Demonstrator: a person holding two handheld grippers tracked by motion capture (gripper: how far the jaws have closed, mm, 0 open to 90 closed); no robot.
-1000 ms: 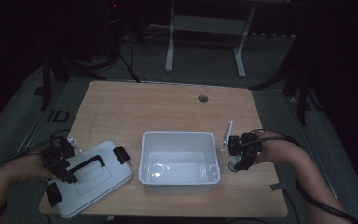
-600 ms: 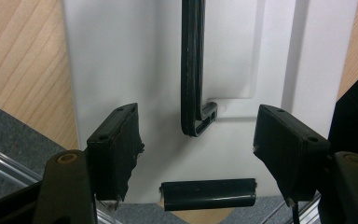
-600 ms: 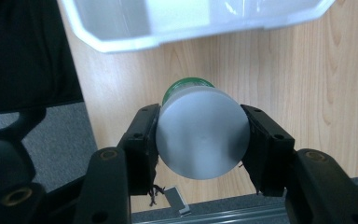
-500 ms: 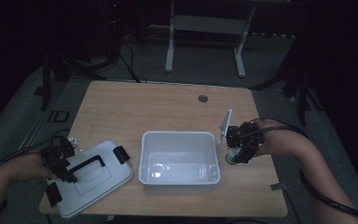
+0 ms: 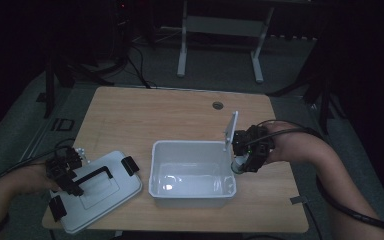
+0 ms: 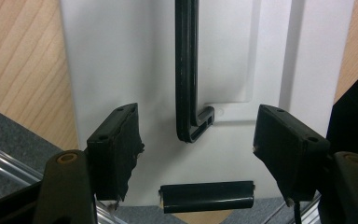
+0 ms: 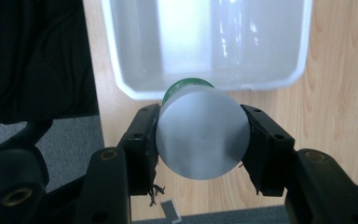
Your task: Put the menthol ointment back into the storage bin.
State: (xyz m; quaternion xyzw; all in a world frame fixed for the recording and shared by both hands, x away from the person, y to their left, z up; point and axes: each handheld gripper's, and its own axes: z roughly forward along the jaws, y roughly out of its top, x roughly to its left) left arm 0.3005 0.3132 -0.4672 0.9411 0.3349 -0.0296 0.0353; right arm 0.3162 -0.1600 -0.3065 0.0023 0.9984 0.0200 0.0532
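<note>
Right gripper (image 5: 242, 161) sits at the right end of the white plastic bin (image 5: 192, 175), just outside its rim. In the high view the held item reads as no more than a pale round patch under the black body. The right gripper view (image 7: 200, 135) resolves it: a cylindrical can (image 7: 200, 135) with a flat grey end face toward the camera and a green band at its far end, clamped between both pads, which press on its sides. The can is off the table, its far end overlapping the bin's near rim (image 7: 205, 88) in that view. The bin interior appears bare and glossy.

Left gripper (image 5: 65, 172) rests over the left part of the white lid (image 5: 97, 187), which lies flat at the table's front-left corner, apart from the bin. The high view shows the lid's black handle (image 5: 92, 176) and black latches (image 5: 129, 165) at its ends. The left gripper view (image 6: 198, 144) adds the detail: jaws stand partly apart with nothing between the pads; the bent end of the handle (image 6: 189, 93) lies on the lid (image 6: 121, 56) between them, untouched, and one latch (image 6: 206, 196) sits at the near edge.

Wooden table (image 5: 145, 115) carries a round grommet (image 5: 217, 105) at its far side. A grey plate (image 5: 231, 130) stands up from the right gripper.
</note>
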